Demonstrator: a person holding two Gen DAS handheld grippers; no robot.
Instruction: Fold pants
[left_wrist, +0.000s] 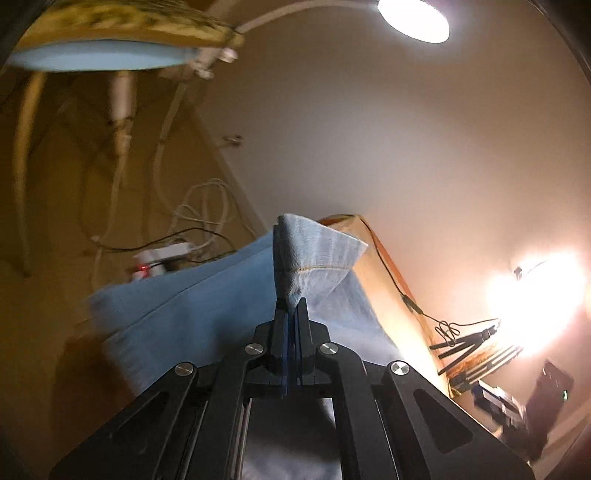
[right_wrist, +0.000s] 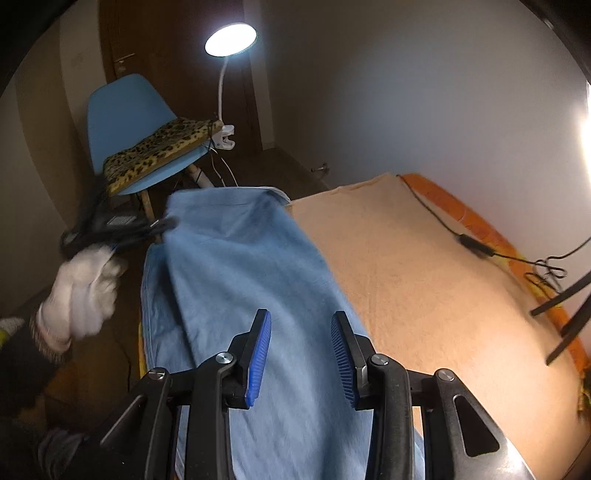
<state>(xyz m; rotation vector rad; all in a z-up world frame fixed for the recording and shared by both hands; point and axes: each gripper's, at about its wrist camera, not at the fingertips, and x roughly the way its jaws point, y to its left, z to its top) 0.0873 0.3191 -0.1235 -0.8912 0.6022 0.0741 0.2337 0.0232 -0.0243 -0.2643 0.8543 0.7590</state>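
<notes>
The left tool (left_wrist: 291, 306) has its two fingers pressed together on a corner of the pants (left_wrist: 314, 254), and the pinched cloth stands up past the fingertips. Seen from the right wrist, the left tool (right_wrist: 168, 223) reaches in from the left side, blurred, carried by a hand (right_wrist: 83, 288) in a white glove with a dark sleeve (right_wrist: 22, 369) behind the wrist. The right tool (right_wrist: 301, 321) tilts downward above the pants (right_wrist: 251, 280), its jaws standing partly apart. Its blue ribbed pads (right_wrist: 260, 354) face each other with nothing pinched between them.
</notes>
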